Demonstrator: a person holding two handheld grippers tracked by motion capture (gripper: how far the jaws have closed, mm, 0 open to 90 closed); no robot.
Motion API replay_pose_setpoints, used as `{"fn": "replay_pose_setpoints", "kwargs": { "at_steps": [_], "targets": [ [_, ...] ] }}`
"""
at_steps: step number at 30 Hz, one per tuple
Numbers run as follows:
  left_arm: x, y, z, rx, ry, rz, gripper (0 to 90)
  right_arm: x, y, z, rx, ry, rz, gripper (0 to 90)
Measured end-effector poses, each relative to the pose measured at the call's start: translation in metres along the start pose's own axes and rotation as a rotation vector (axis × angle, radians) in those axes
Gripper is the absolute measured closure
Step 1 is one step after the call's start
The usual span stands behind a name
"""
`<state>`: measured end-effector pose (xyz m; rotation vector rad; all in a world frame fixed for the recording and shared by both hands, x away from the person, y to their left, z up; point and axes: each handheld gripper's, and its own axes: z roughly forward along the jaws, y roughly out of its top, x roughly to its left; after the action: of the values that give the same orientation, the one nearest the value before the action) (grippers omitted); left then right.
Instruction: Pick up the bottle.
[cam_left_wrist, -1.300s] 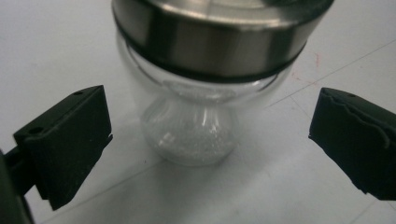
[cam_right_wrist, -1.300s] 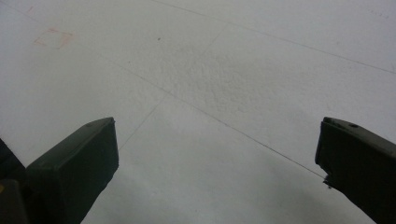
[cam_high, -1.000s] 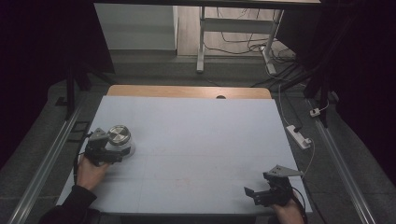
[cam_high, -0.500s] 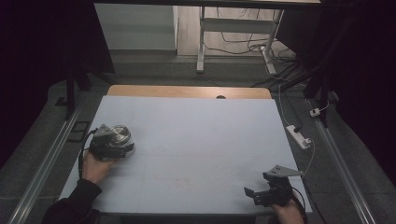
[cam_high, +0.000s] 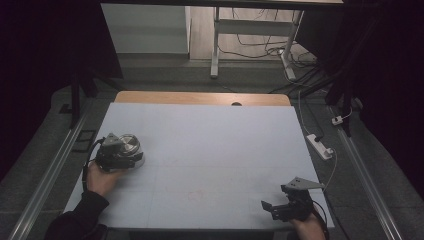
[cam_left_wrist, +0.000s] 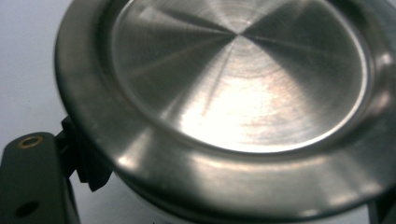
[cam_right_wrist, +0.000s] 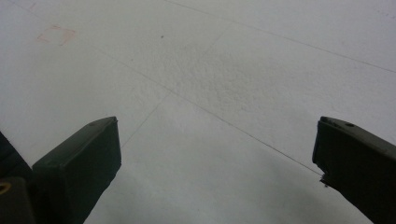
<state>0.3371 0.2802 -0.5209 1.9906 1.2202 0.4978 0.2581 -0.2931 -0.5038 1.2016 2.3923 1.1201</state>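
left gripper (cam_high: 131, 156) lies level, jaws just closed on metal tin (cam_high: 129, 144).

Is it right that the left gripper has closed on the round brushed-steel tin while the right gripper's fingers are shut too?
Not quite. The left gripper has closed on the round brushed-steel tin, but the right gripper is open: the right gripper view shows its fingers wide apart over the bare white table.
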Motion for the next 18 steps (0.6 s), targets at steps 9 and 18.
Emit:
{"fn": "replay_pose_setpoints", "kwargs": {
  "at_steps": [9, 18],
  "targets": [
    [-0.01, 0.009, -0.005, -0.016, -0.035, 0.038, 14.9, 0.0, 0.0, 0.0, -0.001, 0.0, 0.002, 1.1],
    [-0.033, 0.028, -0.003, -0.03, -0.111, 0.104, 14.9, 0.0, 0.0, 0.0, -0.002, -0.001, 0.002, 1.1]
  ]
}}
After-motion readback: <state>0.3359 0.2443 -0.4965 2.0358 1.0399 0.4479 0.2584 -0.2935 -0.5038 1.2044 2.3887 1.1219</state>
